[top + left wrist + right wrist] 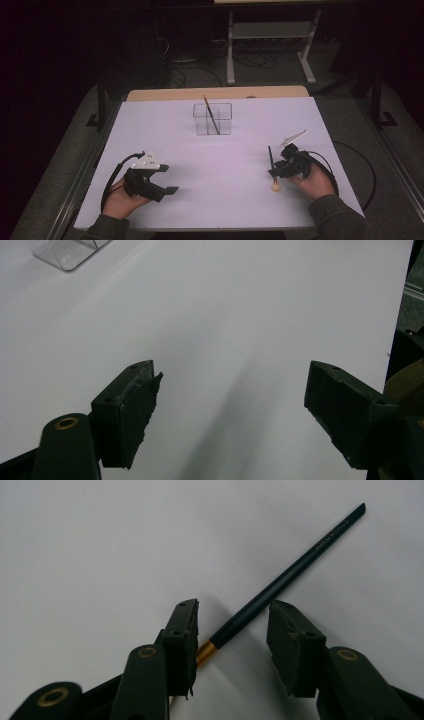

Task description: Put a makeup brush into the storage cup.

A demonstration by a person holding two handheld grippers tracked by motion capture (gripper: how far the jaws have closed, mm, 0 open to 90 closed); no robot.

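Dim room, grey floor (60, 165), metal-legged bench (272, 37) behind.

A brush (290, 575) with a smooth, dark, slightly glossy handle and a shiny gold metal ferrule lies on a matt white table (220, 165) with a bare wood edge at its far side. A clear glossy plastic container (212, 119) stands there. The gripper pads (135, 410) look matt black and rough-edged.

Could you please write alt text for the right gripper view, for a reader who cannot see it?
A dark brush with a gold ferrule lies slanted on a white table, its handle passing between the two black jaws of the right gripper. The jaws stand apart on either side of the handle, with a gap visible at the right-hand one; the brush's head is hidden behind the left-hand jaw.
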